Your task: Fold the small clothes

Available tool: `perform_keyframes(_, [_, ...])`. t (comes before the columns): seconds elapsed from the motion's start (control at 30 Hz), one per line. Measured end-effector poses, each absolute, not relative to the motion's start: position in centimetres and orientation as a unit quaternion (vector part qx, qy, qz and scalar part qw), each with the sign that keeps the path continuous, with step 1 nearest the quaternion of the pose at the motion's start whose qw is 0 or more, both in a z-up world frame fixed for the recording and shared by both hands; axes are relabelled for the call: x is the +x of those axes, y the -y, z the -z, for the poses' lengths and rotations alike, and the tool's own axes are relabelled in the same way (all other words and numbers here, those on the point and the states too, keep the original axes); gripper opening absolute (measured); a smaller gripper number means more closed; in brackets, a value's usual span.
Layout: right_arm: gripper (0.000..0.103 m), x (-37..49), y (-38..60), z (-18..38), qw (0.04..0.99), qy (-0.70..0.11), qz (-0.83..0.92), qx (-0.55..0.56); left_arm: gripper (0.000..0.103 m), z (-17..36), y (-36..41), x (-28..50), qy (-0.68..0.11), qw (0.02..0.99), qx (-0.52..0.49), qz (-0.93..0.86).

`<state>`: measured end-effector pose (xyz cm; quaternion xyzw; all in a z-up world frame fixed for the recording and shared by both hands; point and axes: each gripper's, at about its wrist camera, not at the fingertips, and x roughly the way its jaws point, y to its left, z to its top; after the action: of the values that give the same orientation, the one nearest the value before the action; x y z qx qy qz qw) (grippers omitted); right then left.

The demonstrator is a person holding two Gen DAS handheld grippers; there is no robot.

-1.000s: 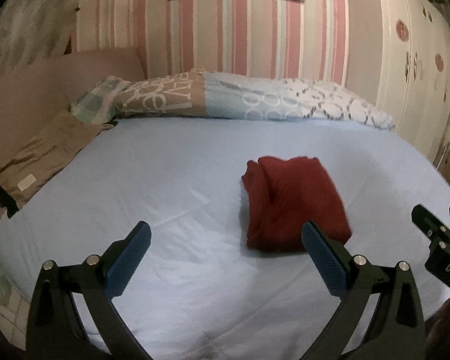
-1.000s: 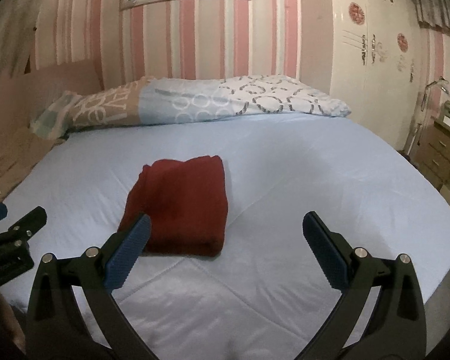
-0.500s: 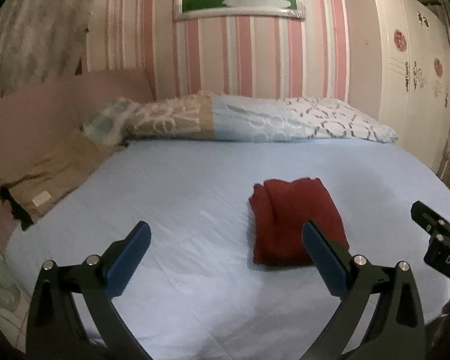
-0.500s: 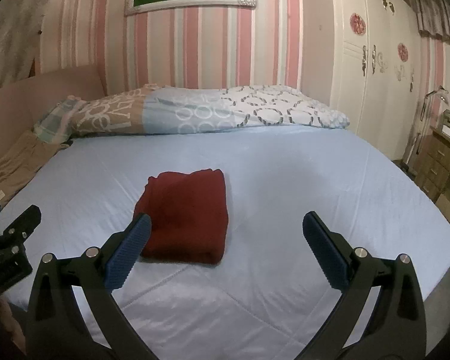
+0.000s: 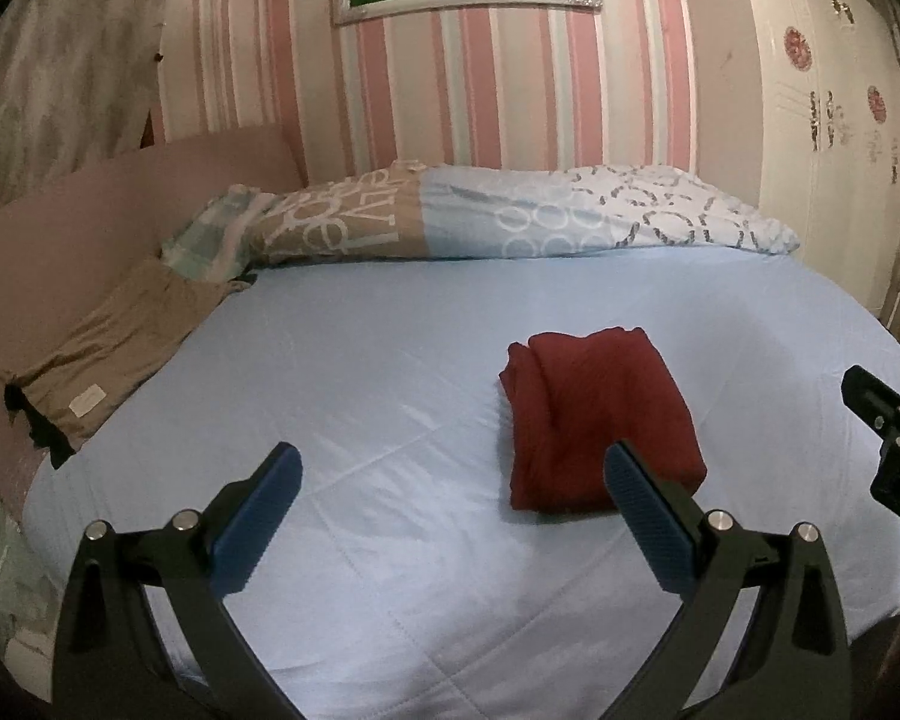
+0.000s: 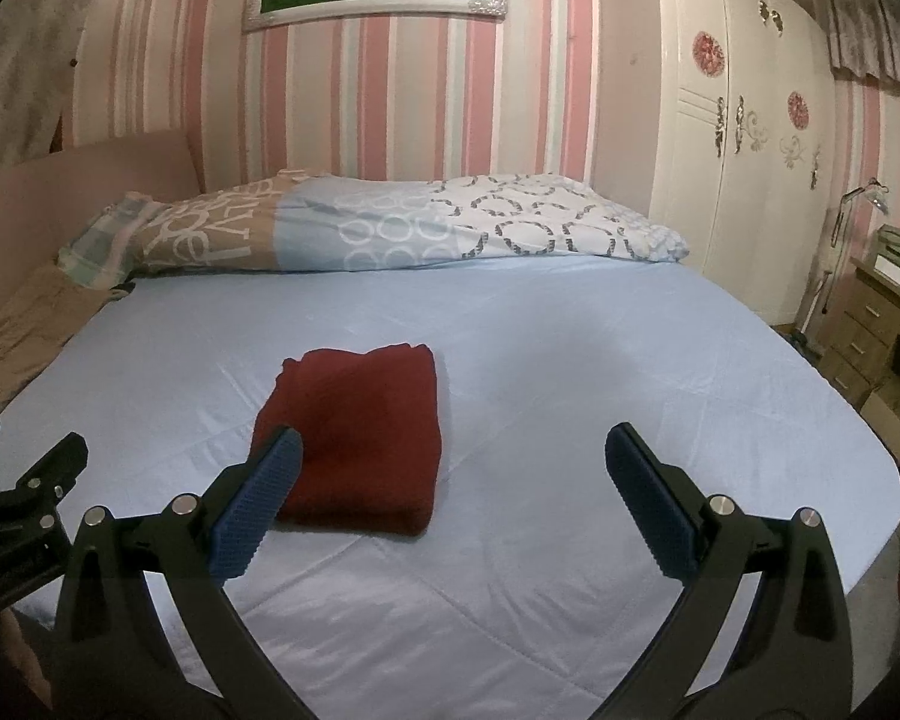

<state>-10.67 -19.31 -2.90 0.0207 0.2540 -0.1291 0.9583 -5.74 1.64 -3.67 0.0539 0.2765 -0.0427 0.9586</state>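
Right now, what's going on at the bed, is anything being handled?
Nothing is held. A dark red garment lies folded into a compact rectangle on the light blue bedsheet. The left hand-held gripper and the right hand-held gripper are both open and empty, hovering over the near edge of the bed, apart from the garment. A patterned duvet lies along the far side.

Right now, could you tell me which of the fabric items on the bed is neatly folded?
The dark red garment, a tidy rectangle mid-sheet; the tan garment at the bed's left edge lies rumpled.
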Motion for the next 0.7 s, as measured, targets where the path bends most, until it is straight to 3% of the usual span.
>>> perform_keyframes(0.7, [0.1,-10.12,19.45,3.61,0.957,-0.257,0.132,0.012,0.101,4.46,-1.42,-5.14,-0.297,0.952,0.055,0.046])
